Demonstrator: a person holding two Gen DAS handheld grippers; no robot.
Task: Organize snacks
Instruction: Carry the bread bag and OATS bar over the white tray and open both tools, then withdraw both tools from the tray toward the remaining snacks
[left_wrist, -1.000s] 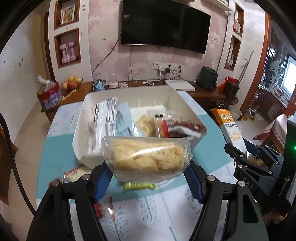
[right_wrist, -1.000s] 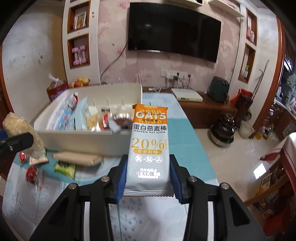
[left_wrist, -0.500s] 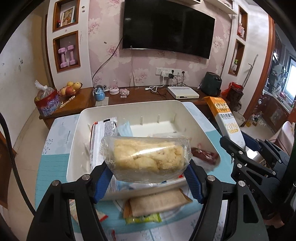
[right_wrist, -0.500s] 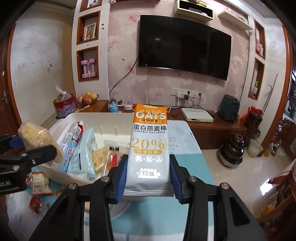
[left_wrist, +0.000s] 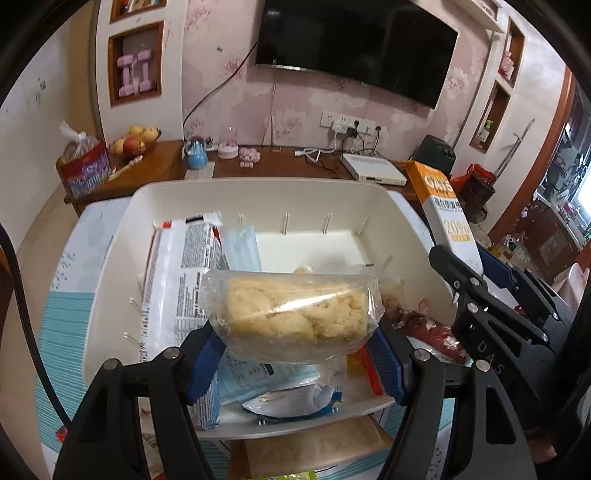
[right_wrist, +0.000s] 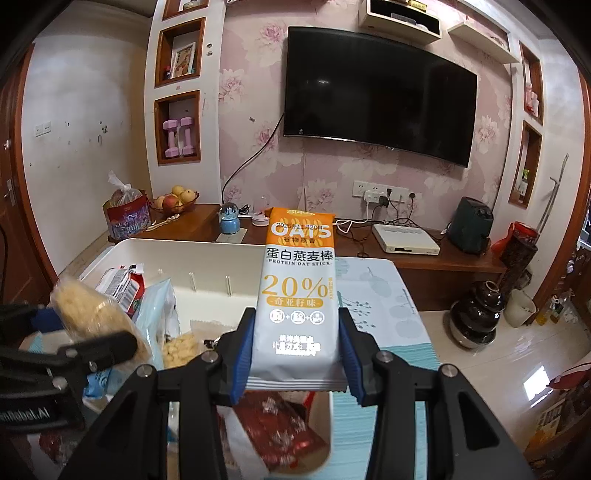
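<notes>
Right claw (right_wrist: 297, 354) around upright oat bar (right_wrist: 298, 295)

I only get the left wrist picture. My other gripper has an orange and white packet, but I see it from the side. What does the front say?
Observer: The oat bar packet reads "OATS", "PROTEIN OAT STICK" and "20%", clamped upright in the right gripper.
Child: What's right under that packet?
Observer: A red wrapped snack lies in the near end of the white bin, directly below it.
Child: Does my cake packet look like it's over the bin from there?
Observer: Yes. The left gripper holds the crumbly cake packet above the bin's left side, over the blue and white packets.
</notes>
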